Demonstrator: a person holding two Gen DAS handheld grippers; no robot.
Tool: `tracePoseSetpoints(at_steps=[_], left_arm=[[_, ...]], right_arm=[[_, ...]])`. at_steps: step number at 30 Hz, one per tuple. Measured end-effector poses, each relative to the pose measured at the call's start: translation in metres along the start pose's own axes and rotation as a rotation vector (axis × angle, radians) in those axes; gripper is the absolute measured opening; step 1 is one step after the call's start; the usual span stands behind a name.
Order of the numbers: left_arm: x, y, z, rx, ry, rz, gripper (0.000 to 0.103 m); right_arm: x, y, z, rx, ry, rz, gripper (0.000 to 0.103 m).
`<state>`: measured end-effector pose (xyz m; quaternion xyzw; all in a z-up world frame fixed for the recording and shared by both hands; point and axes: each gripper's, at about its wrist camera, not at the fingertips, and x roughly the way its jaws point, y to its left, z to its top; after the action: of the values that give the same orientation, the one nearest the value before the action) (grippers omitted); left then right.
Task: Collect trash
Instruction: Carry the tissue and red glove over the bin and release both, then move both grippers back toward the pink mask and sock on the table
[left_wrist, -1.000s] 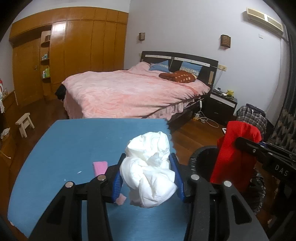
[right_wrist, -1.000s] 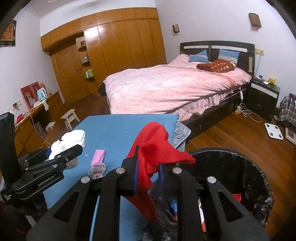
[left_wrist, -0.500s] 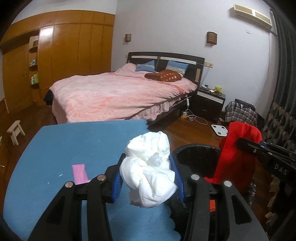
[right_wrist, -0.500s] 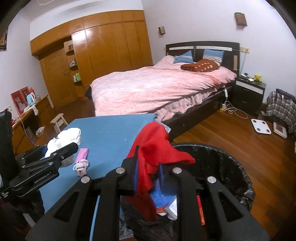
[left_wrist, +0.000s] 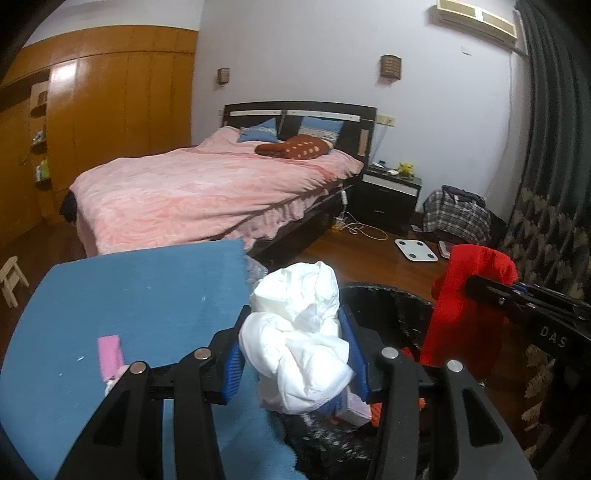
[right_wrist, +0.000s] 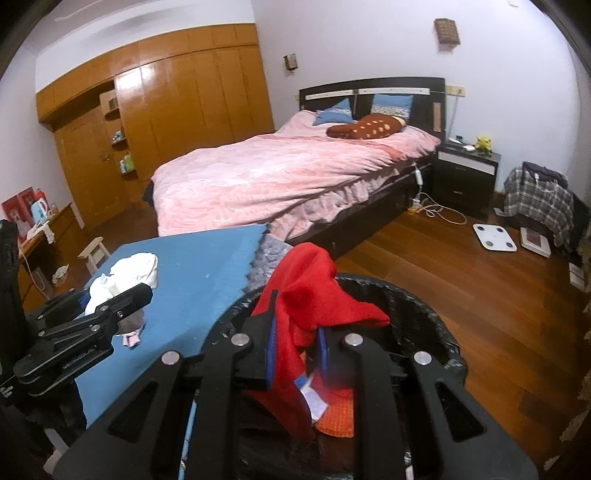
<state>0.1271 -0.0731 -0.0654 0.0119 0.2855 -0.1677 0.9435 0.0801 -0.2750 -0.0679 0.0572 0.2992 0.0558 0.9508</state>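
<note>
Both claws have swung rightward since a second ago. Left claw (left_wrist: 295, 354) stays clamped on the white wad (left_wrist: 299, 339), which earlier hung over the blue table (left_wrist: 140, 295) and now sits at the table's edge, partly over the near rim of the black bin (left_wrist: 388, 299). Right claw (right_wrist: 295, 343) stays clamped on the red cloth (right_wrist: 310, 291); before, only part of the bin showed beneath it, and now the bin (right_wrist: 417, 299) fills the lower view with the cloth hanging straight into its mouth. Inside the bin lie an orange piece (right_wrist: 336, 413) and a blue-and-white scrap (right_wrist: 314, 400). On the table a pink strip (left_wrist: 110, 350) lies left of the left claw, and a small pinkish scrap (right_wrist: 131, 338) lies just beyond it. In the right view the left claw (right_wrist: 122, 291) shows over the table with the wad (right_wrist: 129, 273) between its fingers. Past the table stands the bed (left_wrist: 207, 192) with a pink cover, then a nightstand (left_wrist: 388, 195); a white scale (right_wrist: 495, 236) and a plaid bag (right_wrist: 535, 199) rest on the wood floor, well apart from the bin. Nothing lies between either load and the bin's mouth.
</note>
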Motion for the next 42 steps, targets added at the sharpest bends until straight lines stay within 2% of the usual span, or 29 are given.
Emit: tracePoseSetpoints(at_steps=[9, 23, 26, 27, 28, 30, 32, 33, 37, 39, 42], left_arm=[[0.021, -0.033, 0.0, 0.045, 0.01, -0.047, 0.046], [0.058, -0.06, -0.007, 0.072, 0.059, -0.102, 0.046], [0.064, -0.063, -0.007, 0.084, 0.067, -0.118, 0.049], [0.066, -0.063, -0.007, 0.086, 0.067, -0.121, 0.052], [0.067, -0.065, -0.007, 0.087, 0.07, -0.128, 0.06], [0.067, -0.062, -0.006, 0.084, 0.069, -0.126, 0.071], [0.065, -0.06, -0.005, 0.082, 0.066, -0.134, 0.074], [0.063, -0.058, -0.005, 0.082, 0.063, -0.134, 0.077], [0.053, -0.044, -0.002, 0.069, 0.047, -0.113, 0.083], [0.047, -0.035, 0.0, 0.058, 0.039, -0.096, 0.087], [0.035, -0.018, 0.003, 0.042, 0.02, -0.063, 0.092]], right_arm=[[-0.003, -0.032, -0.009, 0.04, 0.007, -0.055, 0.016], [0.012, -0.058, -0.026, 0.081, 0.048, -0.099, 0.018], [0.016, -0.062, -0.029, 0.085, 0.059, -0.107, 0.019], [0.018, -0.063, -0.029, 0.087, 0.063, -0.11, 0.019], [0.019, -0.063, -0.029, 0.089, 0.066, -0.113, 0.02], [0.021, -0.065, -0.031, 0.094, 0.073, -0.119, 0.024], [0.022, -0.067, -0.032, 0.099, 0.076, -0.128, 0.038], [0.022, -0.067, -0.033, 0.102, 0.077, -0.134, 0.042], [0.018, -0.067, -0.034, 0.111, 0.06, -0.156, 0.075], [0.015, -0.066, -0.033, 0.118, 0.043, -0.157, 0.086], [0.009, -0.062, -0.029, 0.132, 0.016, -0.148, 0.091]])
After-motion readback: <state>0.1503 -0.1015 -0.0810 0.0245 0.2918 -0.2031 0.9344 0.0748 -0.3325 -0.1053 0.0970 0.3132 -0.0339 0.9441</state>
